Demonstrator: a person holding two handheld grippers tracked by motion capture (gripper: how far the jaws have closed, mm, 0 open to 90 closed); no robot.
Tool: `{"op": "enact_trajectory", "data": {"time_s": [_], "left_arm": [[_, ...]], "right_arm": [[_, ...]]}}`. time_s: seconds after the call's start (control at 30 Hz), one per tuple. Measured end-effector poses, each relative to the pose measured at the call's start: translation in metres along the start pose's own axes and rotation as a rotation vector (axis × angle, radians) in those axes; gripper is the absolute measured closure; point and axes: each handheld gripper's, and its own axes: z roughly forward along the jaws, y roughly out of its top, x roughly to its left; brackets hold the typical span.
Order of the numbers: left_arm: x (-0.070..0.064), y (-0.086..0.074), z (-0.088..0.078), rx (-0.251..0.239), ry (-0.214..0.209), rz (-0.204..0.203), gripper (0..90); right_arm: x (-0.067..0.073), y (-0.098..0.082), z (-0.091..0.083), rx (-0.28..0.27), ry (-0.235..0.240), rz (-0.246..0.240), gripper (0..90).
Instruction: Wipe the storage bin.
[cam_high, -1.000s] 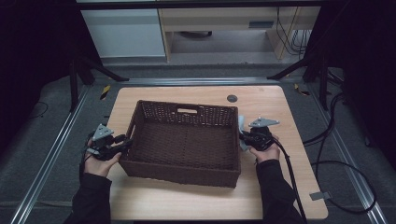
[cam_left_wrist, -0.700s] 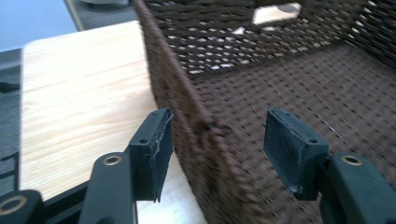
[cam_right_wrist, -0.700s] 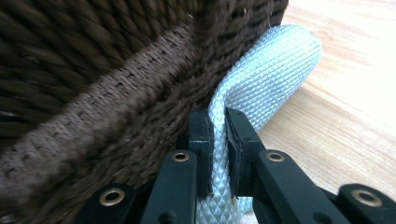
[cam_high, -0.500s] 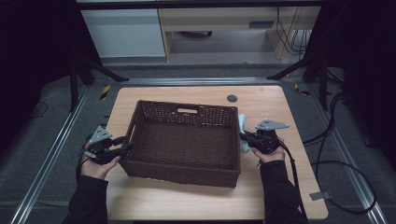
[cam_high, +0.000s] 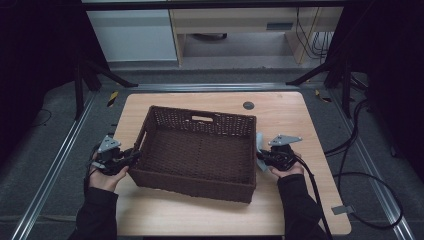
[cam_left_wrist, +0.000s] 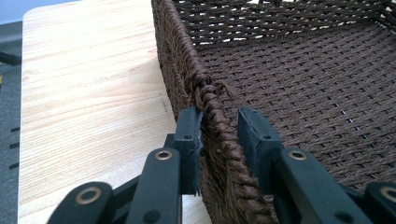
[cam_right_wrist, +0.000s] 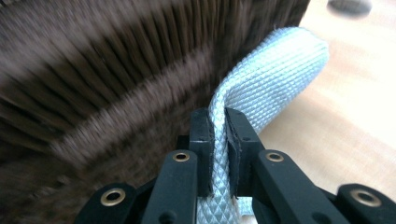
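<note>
- A brown woven basket (cam_high: 199, 150) sits on the table (cam_high: 295, 120), roughly in the middle and a little toward the near edge, its long sides running left to right. It holds nothing.
- The left tool (cam_high: 131, 158) is at the basket's left end wall, near the table's left edge. In the left gripper view the left tool (cam_left_wrist: 219, 135) straddles the braided rim (cam_left_wrist: 212, 105): one jaw outside against the weave, the other inside with a sliver of gap.
- Its jaws have just been closing, with the rim between them. From these pictures the pinch looks nearly made but not yet firm on both sides.
- The right tool (cam_high: 261, 157) is at the basket's right end, toward the table's right edge. In the right gripper view the right tool (cam_right_wrist: 218, 140) is clamped tight on a pale blue-grey woven strap (cam_right_wrist: 275, 74), which loops up beside the basket's right wall. The strap (cam_high: 259, 145) stands just beside that wall in the high view; whether it is fixed to the basket I cannot tell.
- Judged progress: the work seems to be taking the basket by both ends. The right grasp is done, and the left is almost settled.
- Left to do, as far as can be judged: finish the left pinch, then lift or shift the basket. It rests flat on the table, so no lift has begun.
- A small dark disc (cam_high: 248, 105) lies near the table's far edge, well apart from the basket.
</note>
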Motion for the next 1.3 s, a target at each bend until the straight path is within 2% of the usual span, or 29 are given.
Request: {"op": "enact_trajectory", "data": {"time_s": [0.1,0.17,0.2,0.27,0.33,0.5,0.6,0.7,0.77,0.83,0.9,1.07,1.2,1.3], "left_arm": [[0.001,0.001,0.000,0.004,-0.003,0.002,70.0],[0.002,0.002,0.001,0.013,-0.007,0.010,68.7],[0.002,0.003,0.001,0.009,-0.001,0.027,67.2],[0.004,0.003,0.001,0.004,0.009,0.050,59.2],[0.007,0.003,0.002,0.002,-0.012,0.051,57.4],[0.011,0.004,0.001,-0.024,-0.028,0.079,52.9],[0.012,0.006,0.000,-0.033,-0.022,0.090,53.7],[0.010,0.006,0.004,-0.015,-0.041,0.079,58.8],[0.009,0.005,0.006,-0.001,-0.049,0.071,67.0],[0.009,0.004,0.006,-0.001,-0.049,0.058,68.1],[0.010,0.003,0.006,-0.006,-0.051,0.045,68.7],[0.007,0.006,0.008,-0.002,-0.029,0.057,69.3],[0.005,0.010,0.013,0.006,-0.005,0.064,69.4],[0.005,0.014,0.018,0.003,-0.001,0.061,69.1]], "right_arm": [[0.001,-0.006,0.006,0.047,-0.005,0.007,82.4],[0.001,-0.008,0.006,0.050,-0.008,0.009,82.4],[0.001,-0.009,0.004,0.045,-0.005,0.014,82.4],[0.003,-0.010,0.002,0.044,0.002,0.014,82.4],[0.005,-0.009,-0.001,0.039,0.007,0.009,82.4],[0.009,-0.003,-0.014,-0.020,0.012,0.002,82.4],[0.011,0.005,-0.025,-0.070,0.008,-0.007,82.3],[0.013,0.012,-0.035,-0.114,0.004,-0.014,82.4],[0.014,0.016,-0.042,-0.154,0.001,-0.018,82.4],[0.015,0.018,-0.047,-0.174,0.008,-0.021,82.4],[0.016,0.016,-0.047,-0.160,0.011,-0.026,82.5],[0.018,0.001,-0.036,-0.085,0.014,-0.034,82.5],[0.015,-0.011,-0.026,-0.039,0.004,-0.025,82.5],[0.010,-0.018,-0.016,-0.014,0.009,-0.002,82.4]]}}
